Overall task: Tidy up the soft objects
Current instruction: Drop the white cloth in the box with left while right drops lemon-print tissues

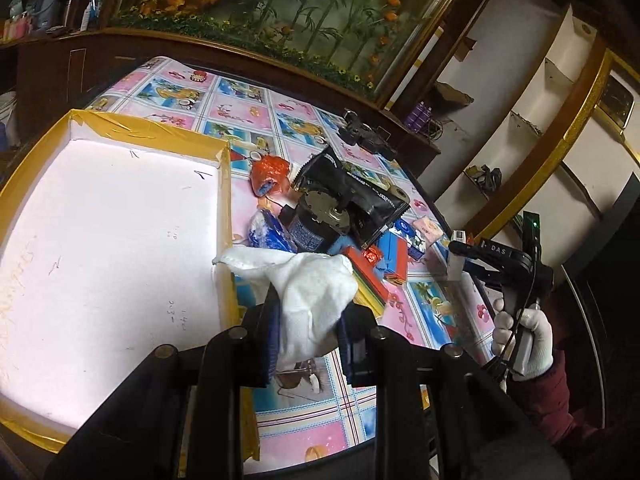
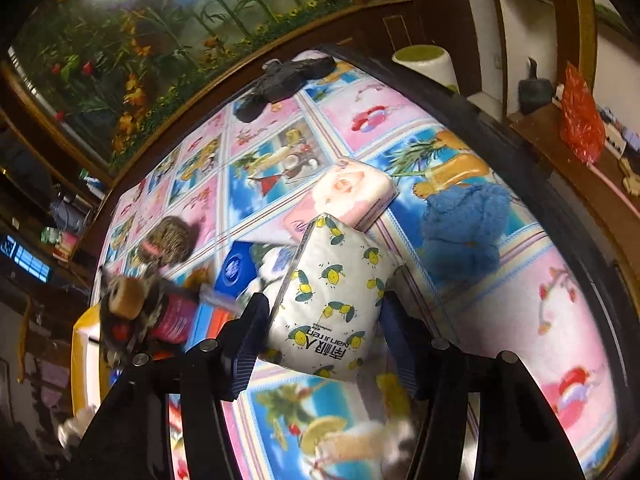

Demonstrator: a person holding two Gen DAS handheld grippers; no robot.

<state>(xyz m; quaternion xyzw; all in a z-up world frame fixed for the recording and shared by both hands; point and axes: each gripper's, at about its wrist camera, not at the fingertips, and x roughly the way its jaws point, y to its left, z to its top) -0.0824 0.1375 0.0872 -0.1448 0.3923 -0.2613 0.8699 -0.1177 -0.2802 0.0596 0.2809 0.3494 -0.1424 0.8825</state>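
In the left wrist view my left gripper (image 1: 308, 320) is shut on a white cloth (image 1: 316, 292), which hangs between the blue pads just right of the white tray's yellow-taped wall (image 1: 226, 200). The tray floor is bare. In the right wrist view my right gripper (image 2: 324, 304) is shut on a white tissue pack with a lemon print (image 2: 332, 300), held off the patterned tablecloth. Beyond it lie a pink tissue pack (image 2: 352, 192) and a blue knitted cloth (image 2: 460, 224). A white-gloved hand (image 1: 524, 344) holds the right gripper's handle.
Right of the tray sits a pile: an orange bag (image 1: 270, 176), a black pouch (image 1: 352, 196), a small motor (image 1: 316, 224), red and blue boxes (image 1: 384, 260). A brown knitted thing (image 2: 168, 240) and a black object (image 2: 288, 76) lie farther off. The dark table rim (image 2: 560, 208) curves on the right.
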